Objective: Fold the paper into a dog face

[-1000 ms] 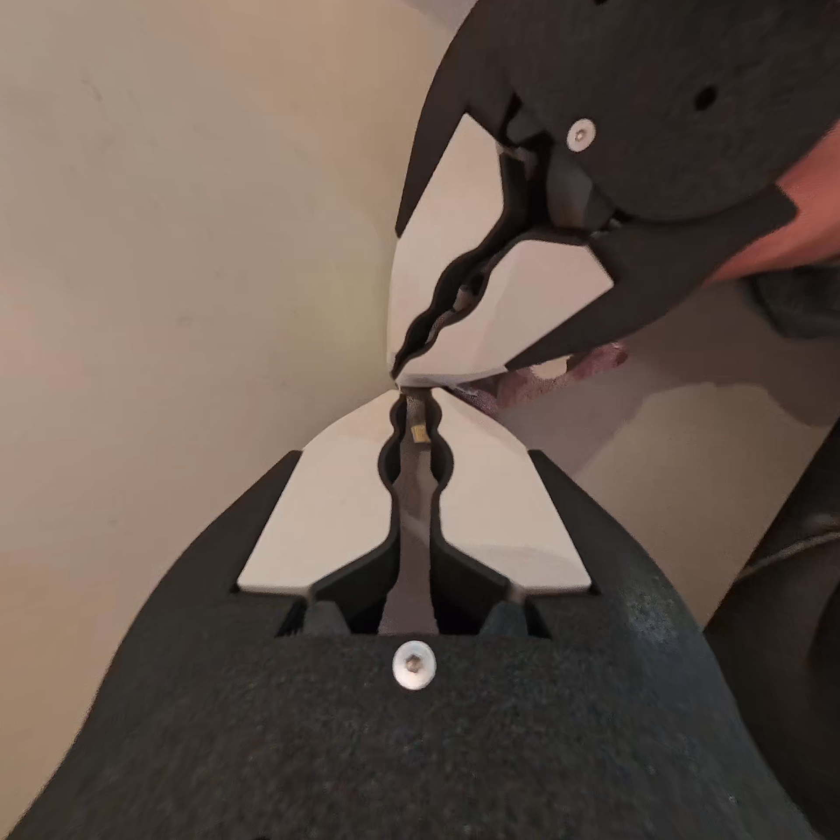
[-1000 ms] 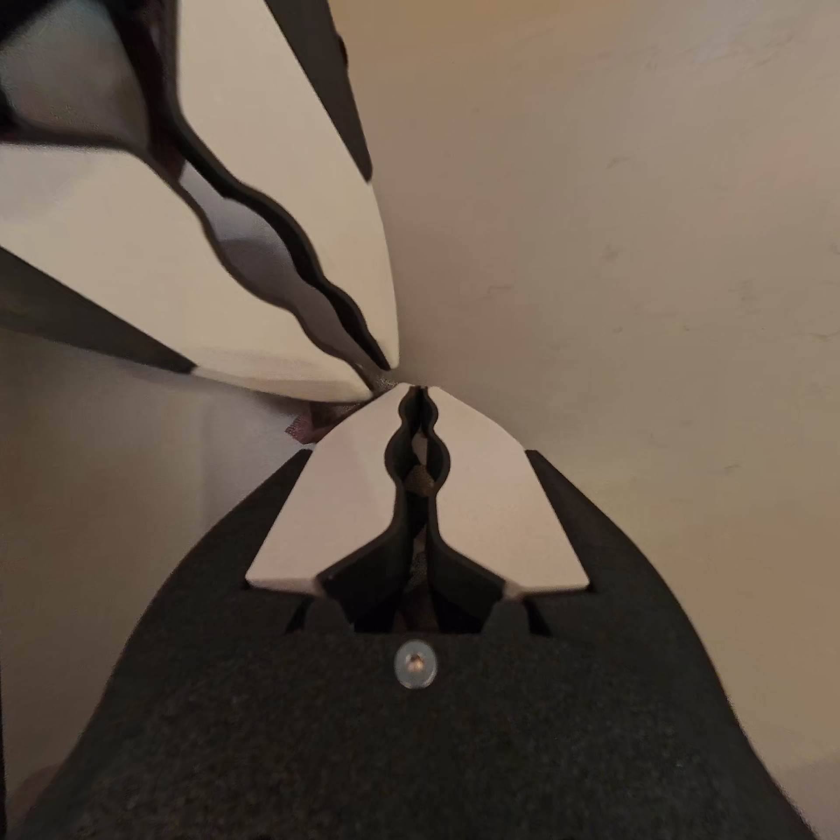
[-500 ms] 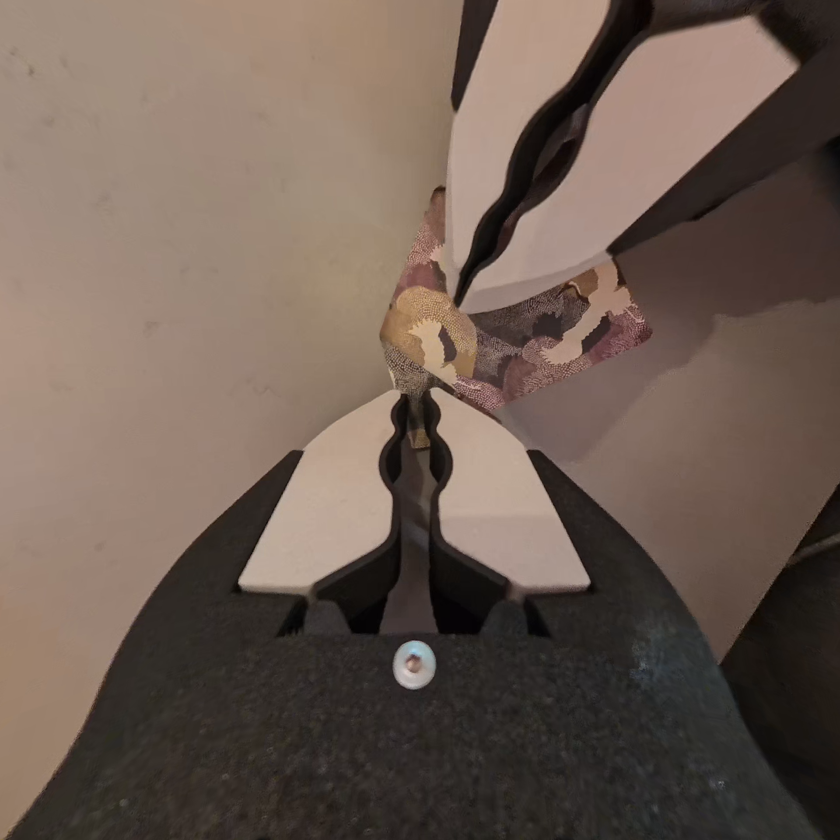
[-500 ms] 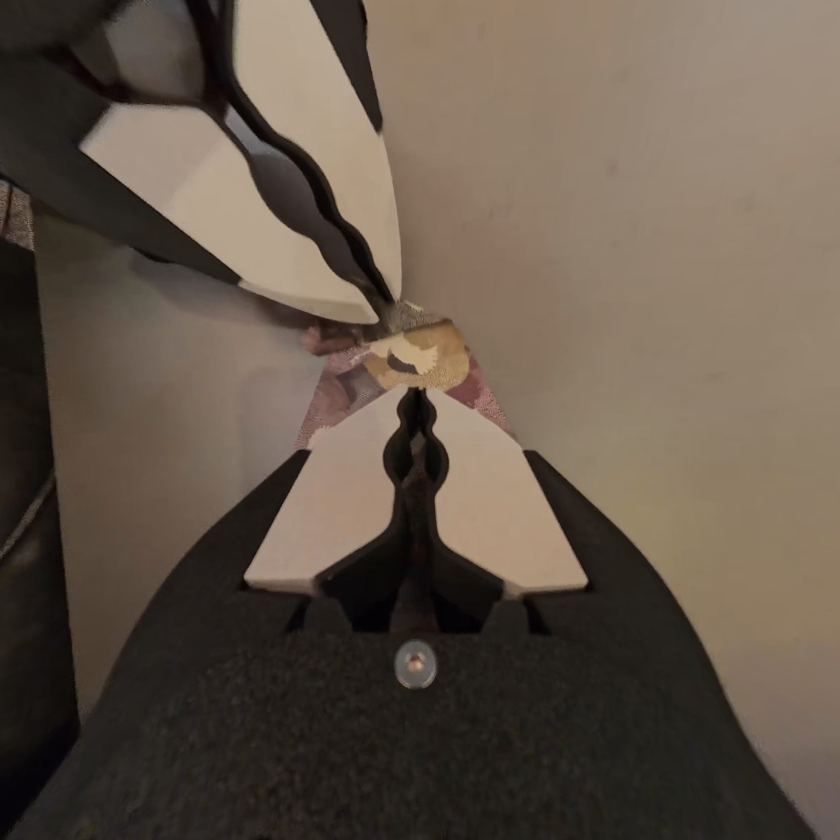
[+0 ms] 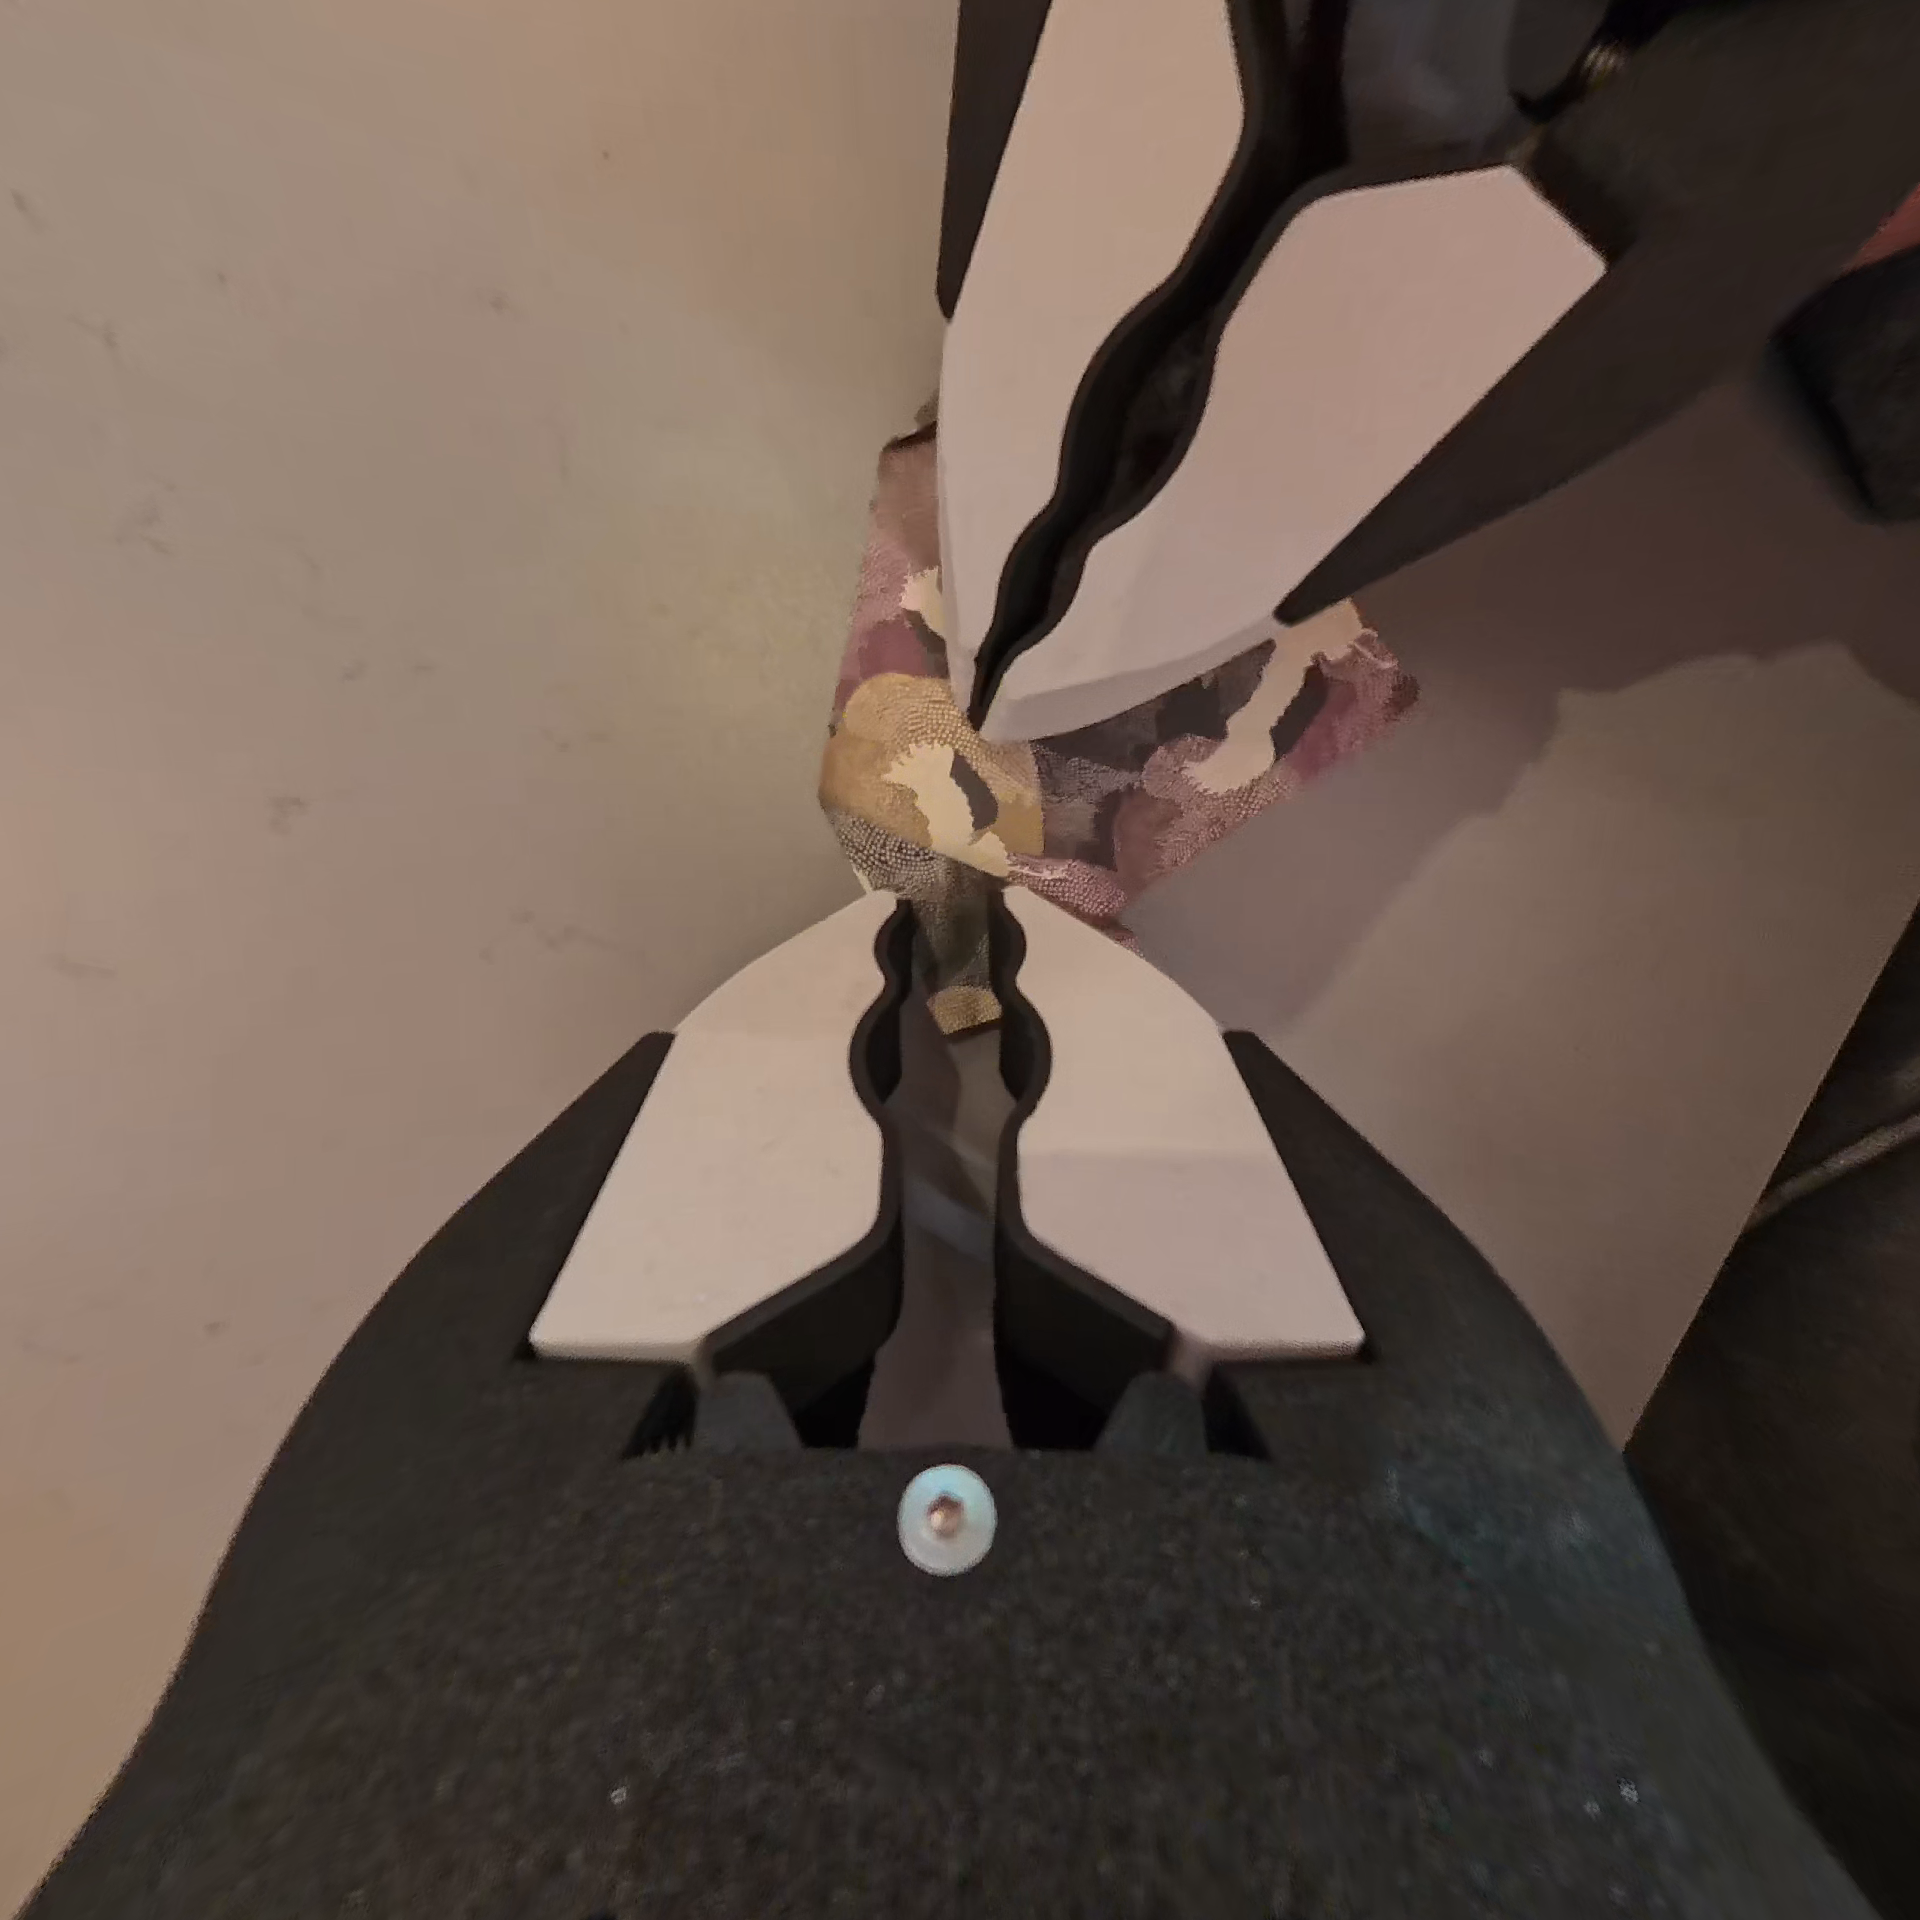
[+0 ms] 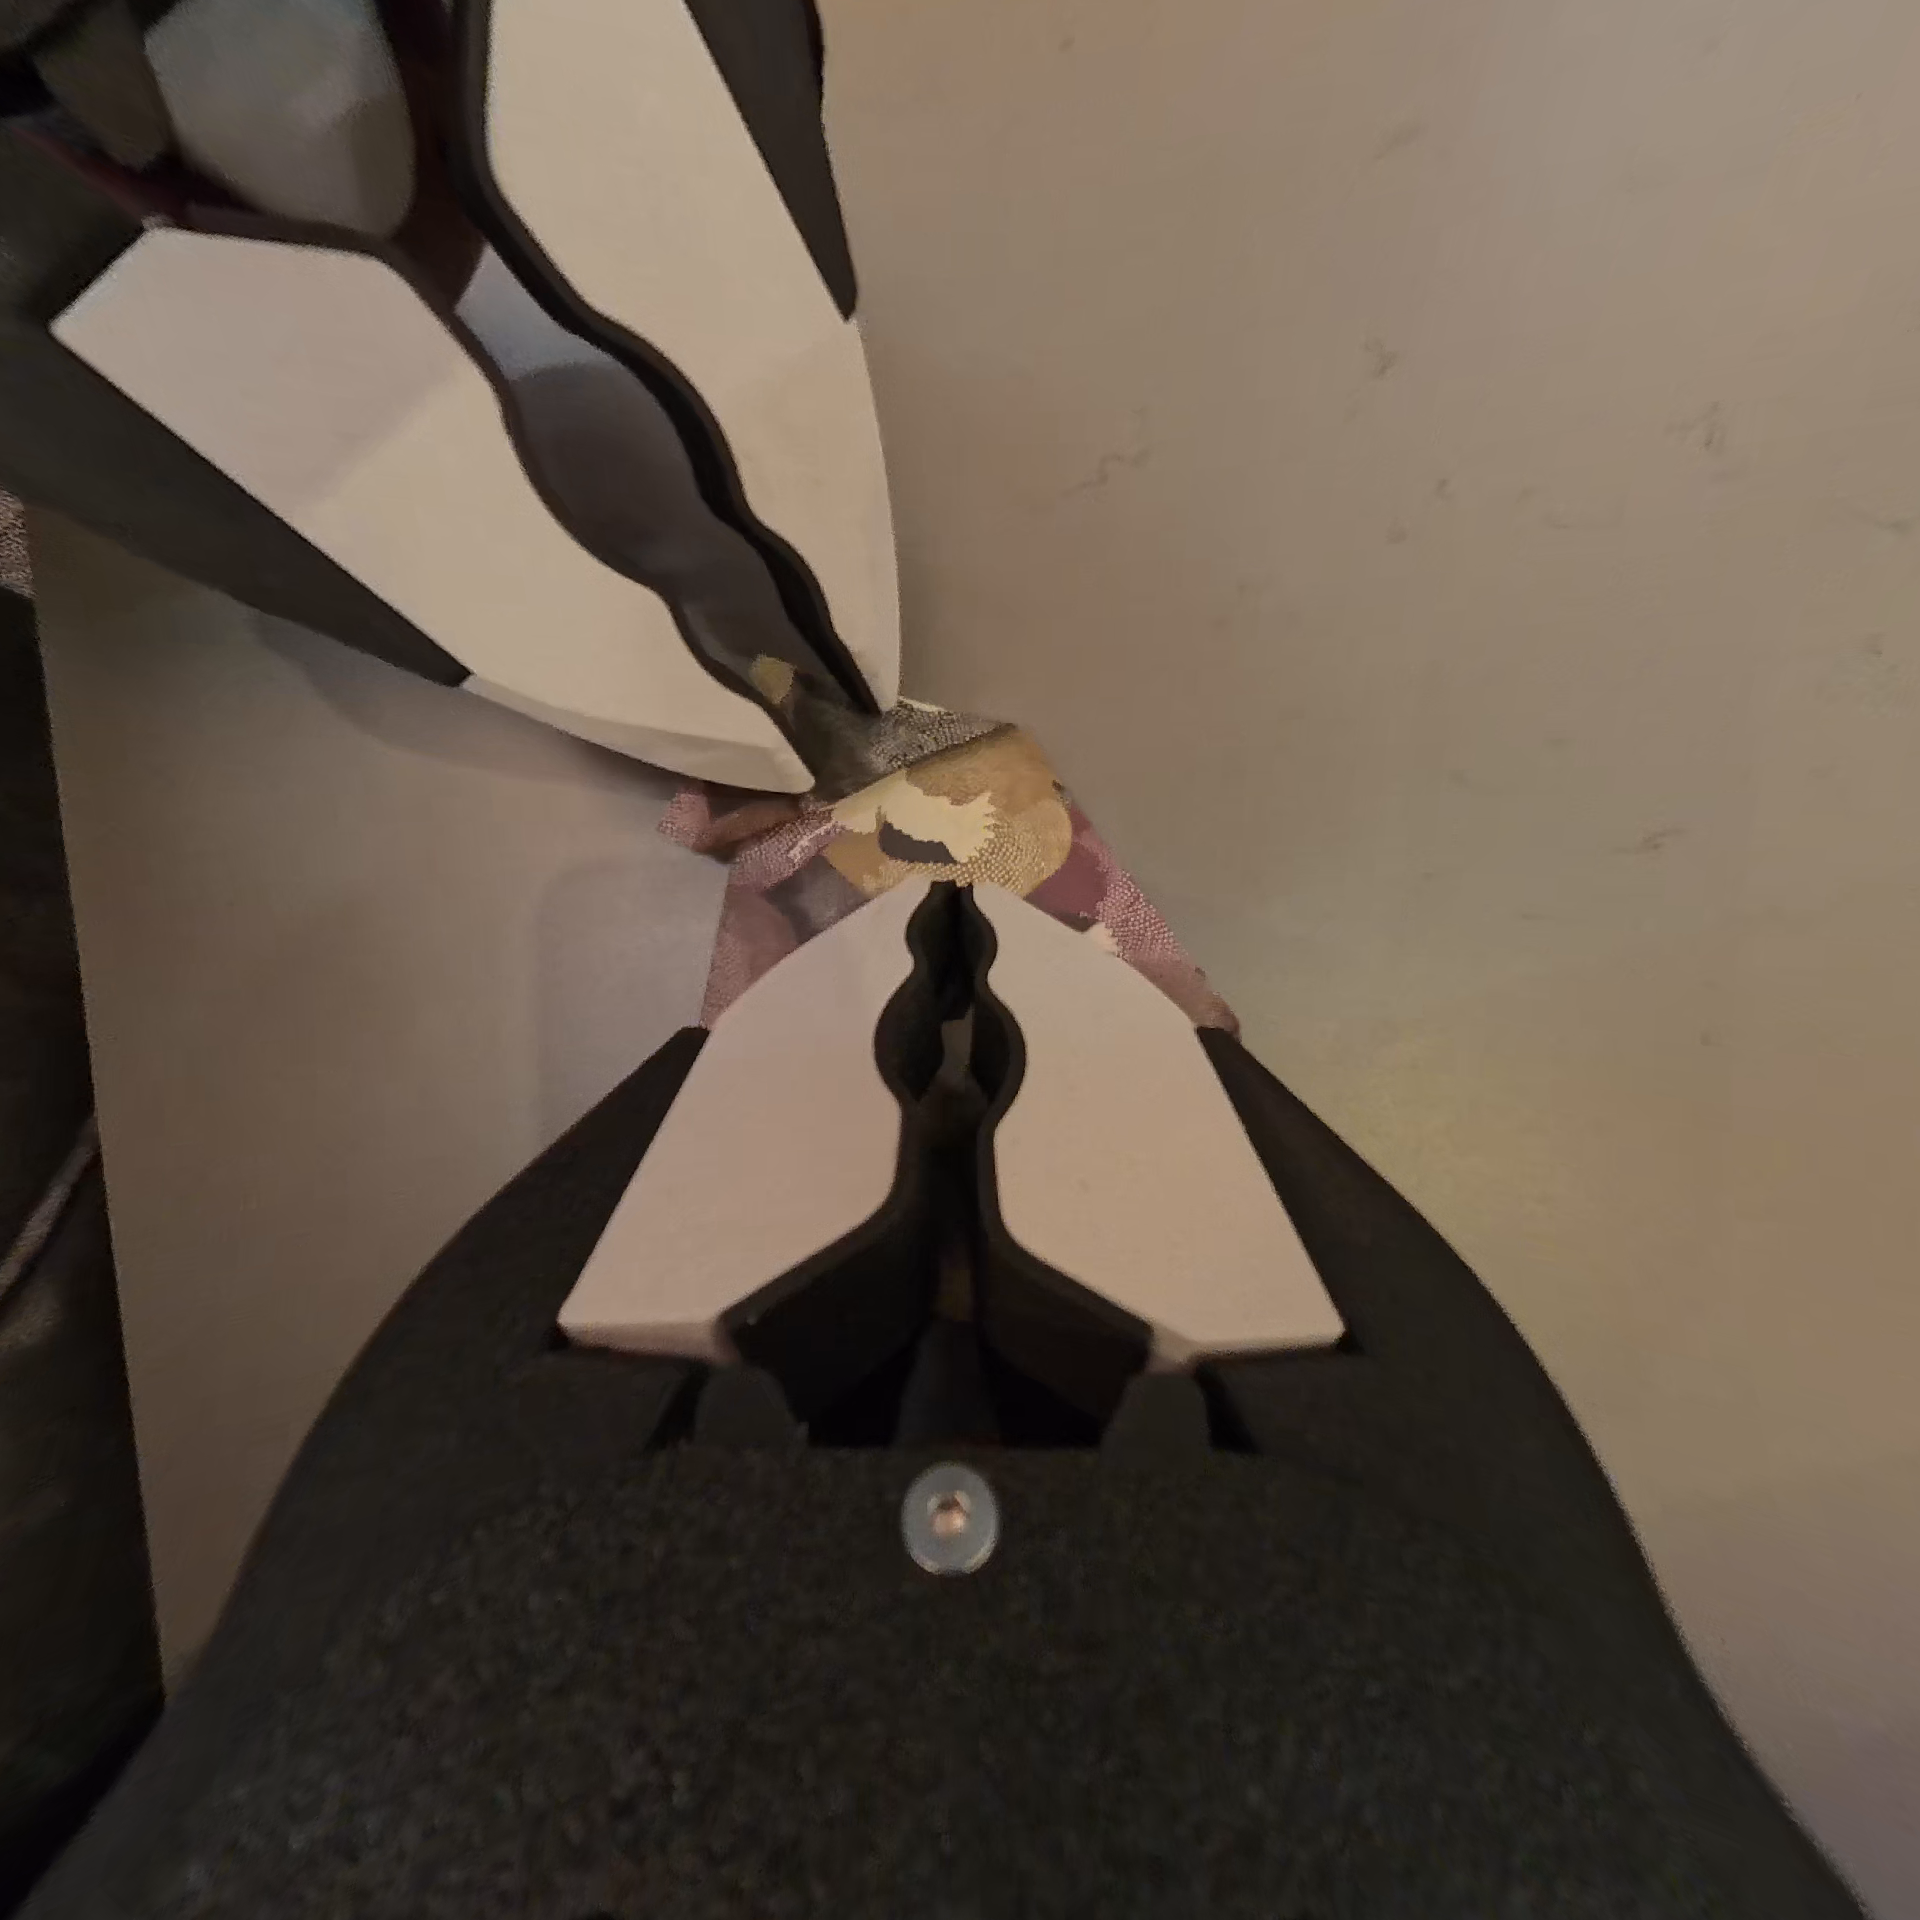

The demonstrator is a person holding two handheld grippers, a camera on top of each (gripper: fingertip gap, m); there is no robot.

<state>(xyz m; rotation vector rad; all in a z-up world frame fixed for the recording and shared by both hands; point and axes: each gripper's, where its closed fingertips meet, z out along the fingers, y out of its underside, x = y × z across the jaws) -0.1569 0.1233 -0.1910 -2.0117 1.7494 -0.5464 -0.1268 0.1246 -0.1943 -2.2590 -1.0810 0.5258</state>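
Left wrist view: we see the left claw (image 5: 951,914) at the bottom centre, its jaws almost together and pinching a corner of the patterned paper (image 5: 1143,790), which shows purple, gold and cream shapes. The paper rises from our fingertips toward the right claw (image 5: 982,707), which comes in from the upper right and grips the same sheet with its tips nearly closed. The paper is held between both claws above the beige table (image 5: 416,623). A dark sleeve (image 5: 1808,1351) stands at the right edge.

Right wrist view: we see the right claw (image 6: 951,894) narrow, closed on the paper (image 6: 956,831) just at the tips. The left claw (image 6: 842,748) enters from the upper left and clamps a twisted corner of the sheet. The two claws are very near to each other, over the table (image 6: 1455,623)
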